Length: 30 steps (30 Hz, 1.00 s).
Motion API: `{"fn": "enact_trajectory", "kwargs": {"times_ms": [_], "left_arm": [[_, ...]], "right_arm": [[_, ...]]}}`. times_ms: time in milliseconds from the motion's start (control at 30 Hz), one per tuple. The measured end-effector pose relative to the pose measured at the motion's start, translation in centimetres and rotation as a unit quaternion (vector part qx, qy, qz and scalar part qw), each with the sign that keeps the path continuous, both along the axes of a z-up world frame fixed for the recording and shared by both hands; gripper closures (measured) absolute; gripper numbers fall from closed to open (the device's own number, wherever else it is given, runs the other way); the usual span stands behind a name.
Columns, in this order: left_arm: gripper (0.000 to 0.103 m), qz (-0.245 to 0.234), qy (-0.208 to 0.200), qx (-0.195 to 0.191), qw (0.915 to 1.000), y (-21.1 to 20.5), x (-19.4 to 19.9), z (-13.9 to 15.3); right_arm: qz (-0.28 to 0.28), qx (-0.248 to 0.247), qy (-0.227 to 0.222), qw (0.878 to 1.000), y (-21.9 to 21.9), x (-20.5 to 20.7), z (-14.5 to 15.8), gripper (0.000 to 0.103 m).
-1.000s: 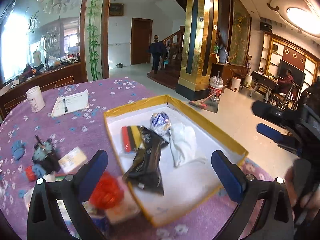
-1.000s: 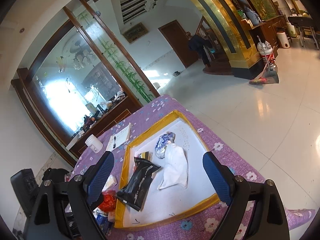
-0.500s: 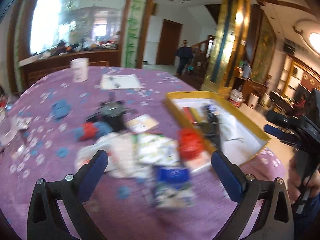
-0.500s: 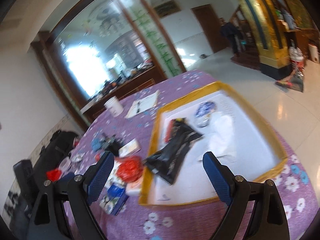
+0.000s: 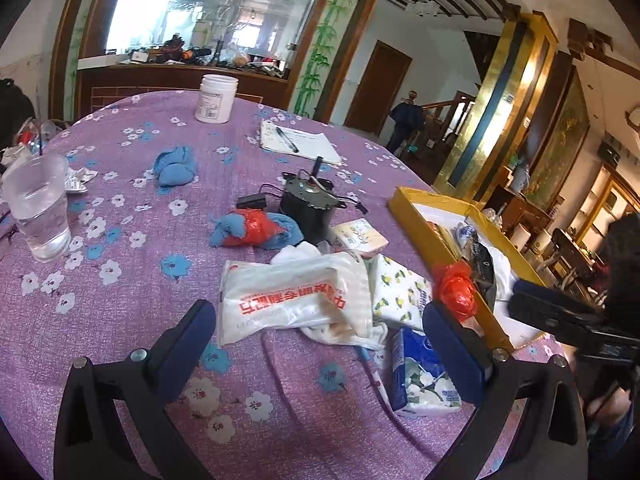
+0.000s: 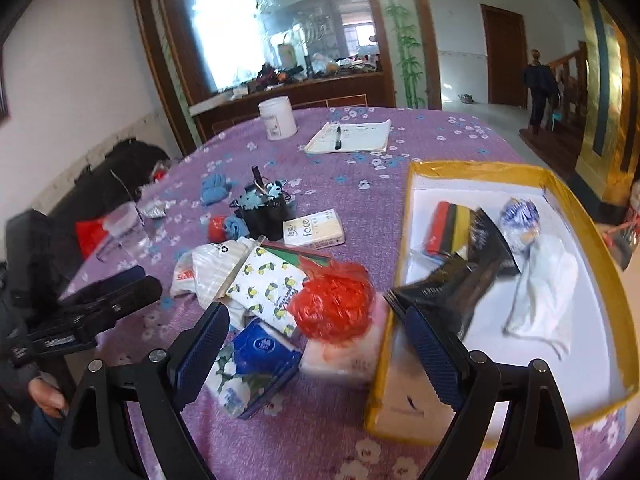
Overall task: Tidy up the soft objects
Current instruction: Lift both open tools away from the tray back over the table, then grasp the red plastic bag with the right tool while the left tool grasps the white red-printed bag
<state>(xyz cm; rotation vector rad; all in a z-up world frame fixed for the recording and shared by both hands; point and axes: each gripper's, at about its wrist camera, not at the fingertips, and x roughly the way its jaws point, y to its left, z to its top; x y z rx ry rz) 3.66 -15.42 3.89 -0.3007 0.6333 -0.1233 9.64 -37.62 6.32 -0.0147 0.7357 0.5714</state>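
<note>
A yellow-rimmed white box (image 6: 560, 184) on the purple floral table holds a black pouch (image 6: 452, 284), a white cloth (image 6: 548, 284), a blue-white wrapped ball (image 6: 520, 220) and a striped pack. Beside it lies a pile: a crumpled red bag (image 6: 334, 304), lemon-print tissue pack (image 6: 268, 288), blue tissue pack (image 6: 248, 364), white plastic bag (image 5: 288, 296). Blue cloths (image 5: 174, 166) and a red-blue bundle (image 5: 252, 228) lie farther off. My left gripper (image 5: 332, 344) is open above the white bag. My right gripper (image 6: 316, 348) is open just before the red bag.
A black motor with wires (image 5: 308, 204), a "face" tissue box (image 6: 314, 230), a plastic cup of water (image 5: 38, 208), a white jar (image 5: 216, 98) and a notepad with pen (image 5: 298, 144) stand on the table. A wooden counter lies behind.
Both grippers have swung left from over the box to the pile of packs beside it. Both stay open and empty.
</note>
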Motion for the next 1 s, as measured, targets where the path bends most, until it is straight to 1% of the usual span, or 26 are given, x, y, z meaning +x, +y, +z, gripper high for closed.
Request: {"fn": "enact_trajectory", "kwargs": {"times_ms": [33, 100, 133, 200, 233, 267, 300, 333, 400, 467, 533, 633, 700, 767, 800, 867, 900, 967, 1000], "left_arm": [[0.000, -0.001, -0.002, 0.003, 1.0000, -0.1, 0.0, 0.0], [0.000, -0.006, -0.004, 0.005, 1.0000, -0.3, -0.1, 0.1], [0.000, -0.009, -0.004, 0.006, 0.9999, -0.4, 0.0, 0.1], [0.000, -0.011, -0.004, 0.007, 0.9999, -0.5, 0.0, 0.1], [0.000, -0.011, -0.003, 0.006, 0.9999, -0.5, 0.0, 0.1], [0.000, -0.011, -0.002, 0.005, 0.9999, -0.5, 0.0, 0.1], [0.000, -0.009, -0.001, 0.005, 0.9999, -0.4, 0.1, 0.0], [0.000, -0.009, -0.001, 0.004, 1.0000, -0.3, 0.1, 0.0], [0.000, -0.007, 0.003, 0.005, 1.0000, -0.3, 0.2, 0.0], [0.000, -0.001, 0.011, 0.011, 0.9999, -0.3, 0.5, 0.0], [0.000, -0.006, 0.029, 0.015, 0.9994, -0.3, 1.0, 0.0], [0.000, -0.021, 0.057, 0.013, 0.9980, 0.4, 2.5, 0.7], [0.000, -0.029, 0.064, 0.013, 0.9975, 1.2, 3.9, 1.3], [0.000, -0.044, 0.072, 0.010, 0.9964, 1.9, 5.9, 1.3], [0.000, -0.053, 0.077, -0.001, 0.9956, 2.3, 7.0, 1.0], [0.000, -0.080, 0.117, -0.038, 0.9892, 3.0, 9.5, -0.6], [0.000, -0.086, 0.133, -0.050, 0.9861, 3.1, 10.3, -1.3], [0.000, -0.079, 0.163, -0.061, 0.9816, 3.2, 10.8, -2.4], [0.000, -0.086, 0.172, -0.068, 0.9791, 3.0, 10.7, -2.8]], "right_arm": [[0.004, -0.013, -0.002, 1.000, 0.7, 0.4, -0.2, 0.011], [0.008, -0.042, 0.000, 0.999, 2.1, 1.3, -0.7, 0.020], [0.008, -0.057, 0.004, 0.998, 2.7, 1.8, -1.1, 0.022], [0.010, -0.085, 0.017, 0.996, 3.9, 2.8, -2.1, 0.034], [0.002, -0.102, 0.023, 0.994, 4.2, 3.2, -2.6, 0.038], [-0.008, -0.120, 0.035, 0.992, 4.3, 3.7, -3.3, 0.057], [-0.007, -0.117, 0.042, 0.992, 4.2, 3.8, -3.6, 0.064], [-0.007, -0.106, 0.045, 0.993, 4.0, 3.8, -3.7, 0.064], [-0.011, -0.084, 0.037, 0.996, 3.1, 3.1, -3.4, 0.065], [-0.003, -0.038, 0.025, 0.999, 1.9, 1.8, -2.5, 0.065], [0.006, -0.009, 0.012, 1.000, 0.8, 0.5, -1.7, 0.065], [0.012, 0.013, 0.005, 1.000, 0.0, -0.9, -1.2, 0.065], [0.012, 0.032, 0.006, 0.999, -0.8, -1.4, -0.9, 0.065], [0.014, 0.052, 0.011, 0.998, -1.5, -1.7, -0.7, 0.065], [0.015, 0.058, 0.011, 0.998, -1.6, -1.9, -0.6, 0.065], [0.016, 0.066, 0.012, 0.998, -1.8, -2.2, -0.5, 0.065], [0.017, 0.070, 0.013, 0.997, -1.9, -2.3, -0.5, 0.065], [0.020, 0.076, 0.016, 0.997, -2.1, -2.6, -0.5, 0.065], [0.021, 0.077, 0.015, 0.997, -2.2, -2.7, -0.5, 0.065]]}}
